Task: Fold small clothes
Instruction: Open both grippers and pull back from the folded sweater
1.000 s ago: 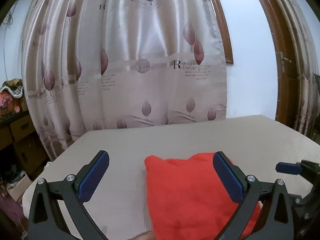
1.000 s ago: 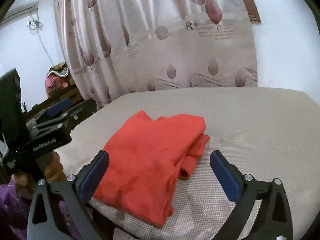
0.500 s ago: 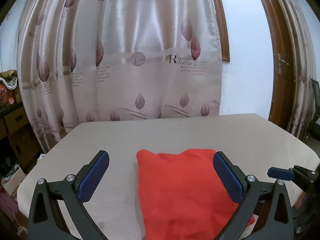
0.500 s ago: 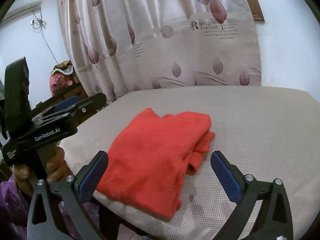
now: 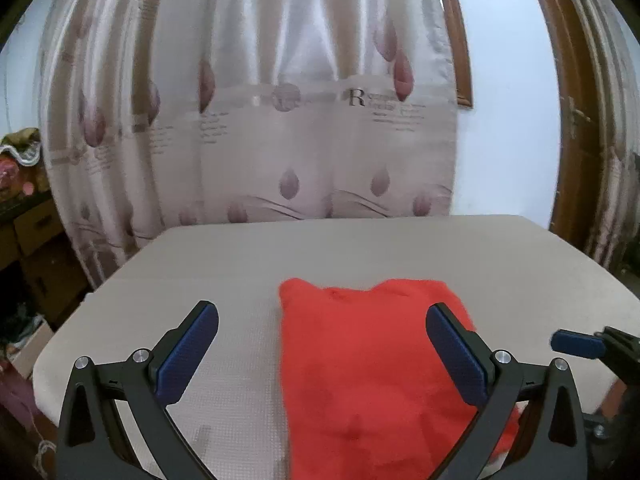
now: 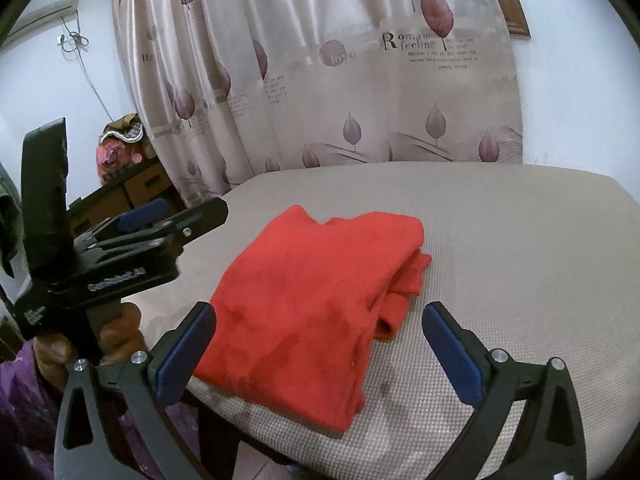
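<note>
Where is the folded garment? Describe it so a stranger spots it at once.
Find the beige table before the leaf-print curtain. Near its front edge lies the red garment, folded flat, with loose folds bunched along one side. It is the only bright red thing on the table.

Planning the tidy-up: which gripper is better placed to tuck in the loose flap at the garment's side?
Probably the right gripper: the red garment's loose flap lies just ahead of its open fingers, opposite the left gripper.

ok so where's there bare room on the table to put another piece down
Bare table lies right of the red garment and behind it toward the curtain. A narrower strip lies left of it. The near edge is crowded: garment, left gripper and right gripper, both open.
</note>
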Demonstrator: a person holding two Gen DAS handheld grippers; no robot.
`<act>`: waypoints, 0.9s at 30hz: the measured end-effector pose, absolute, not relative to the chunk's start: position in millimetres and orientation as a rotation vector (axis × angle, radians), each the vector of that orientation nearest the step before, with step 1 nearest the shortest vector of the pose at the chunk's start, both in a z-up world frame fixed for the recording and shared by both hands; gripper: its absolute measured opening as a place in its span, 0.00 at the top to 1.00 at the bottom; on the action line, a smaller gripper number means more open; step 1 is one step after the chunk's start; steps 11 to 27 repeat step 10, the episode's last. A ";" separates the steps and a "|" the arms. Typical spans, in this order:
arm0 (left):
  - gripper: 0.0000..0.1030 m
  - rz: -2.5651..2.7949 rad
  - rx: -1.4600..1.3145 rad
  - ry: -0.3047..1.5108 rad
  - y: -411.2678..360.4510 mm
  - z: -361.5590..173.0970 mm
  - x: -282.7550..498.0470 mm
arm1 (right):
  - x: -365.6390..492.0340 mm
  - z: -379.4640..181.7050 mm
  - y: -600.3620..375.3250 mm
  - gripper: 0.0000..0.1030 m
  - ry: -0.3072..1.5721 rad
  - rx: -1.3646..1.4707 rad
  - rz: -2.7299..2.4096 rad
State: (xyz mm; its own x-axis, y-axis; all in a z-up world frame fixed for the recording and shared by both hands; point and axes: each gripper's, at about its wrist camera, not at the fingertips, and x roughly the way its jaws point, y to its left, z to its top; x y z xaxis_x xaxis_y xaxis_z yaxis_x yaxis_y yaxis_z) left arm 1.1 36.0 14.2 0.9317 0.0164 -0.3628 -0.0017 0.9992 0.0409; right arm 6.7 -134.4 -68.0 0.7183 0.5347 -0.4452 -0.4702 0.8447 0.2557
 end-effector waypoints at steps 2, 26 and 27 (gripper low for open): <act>0.00 0.007 0.029 0.380 38.1 13.5 3.7 | 6.9 -68.2 -134.5 0.00 0.533 0.129 0.554; 0.00 0.018 0.017 0.393 39.4 10.8 5.2 | 3.9 -64.5 -131.8 0.00 0.522 0.112 0.516; 0.00 0.018 0.017 0.393 39.4 10.8 5.2 | 3.9 -64.5 -131.8 0.00 0.522 0.112 0.516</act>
